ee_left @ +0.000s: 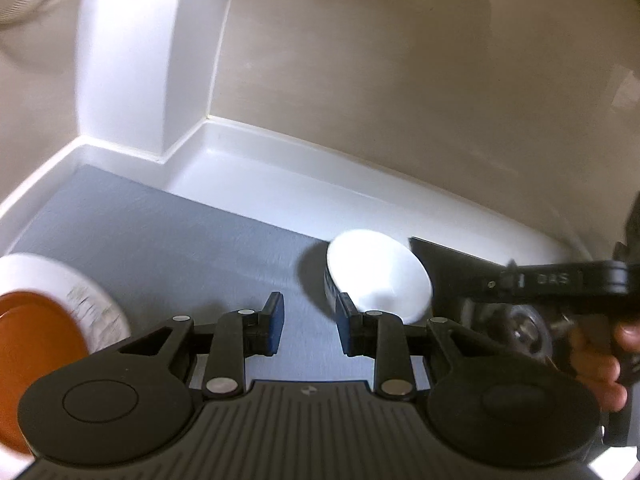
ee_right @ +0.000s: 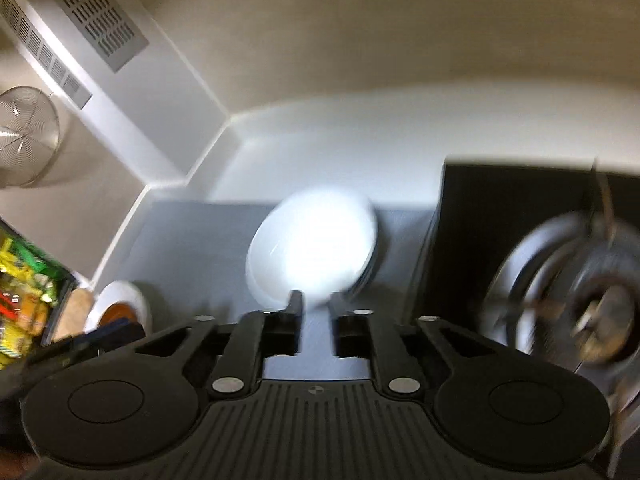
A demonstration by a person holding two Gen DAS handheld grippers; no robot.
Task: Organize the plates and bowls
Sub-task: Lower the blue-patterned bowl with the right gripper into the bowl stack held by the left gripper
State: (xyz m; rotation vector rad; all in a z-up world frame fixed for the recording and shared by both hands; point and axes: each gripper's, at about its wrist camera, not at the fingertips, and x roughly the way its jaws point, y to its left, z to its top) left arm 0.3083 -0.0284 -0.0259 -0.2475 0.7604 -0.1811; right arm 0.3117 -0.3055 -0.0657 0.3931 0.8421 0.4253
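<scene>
Grey mat [ee_left: 168, 240] covers white counter [ee_left: 280, 184]; both tongs [ee_left: 310, 318] [ee_right: 316, 308] released, near white bowl [ee_left: 380, 276].

The right gripper [ee_right: 315, 304] hung over a grey mat [ee_right: 192, 240], its jaws a little apart with nothing pressed between them. Just beyond its fingertips lay a blurred stack of white bowls [ee_right: 312, 248]. An orange-lined bowl [ee_right: 120, 308] sat at lower left. On the right, a black rack [ee_right: 500, 192] held blurred plates [ee_right: 532, 264]. A metal strainer [ee_right: 28, 132] hung on the wall.
</scene>
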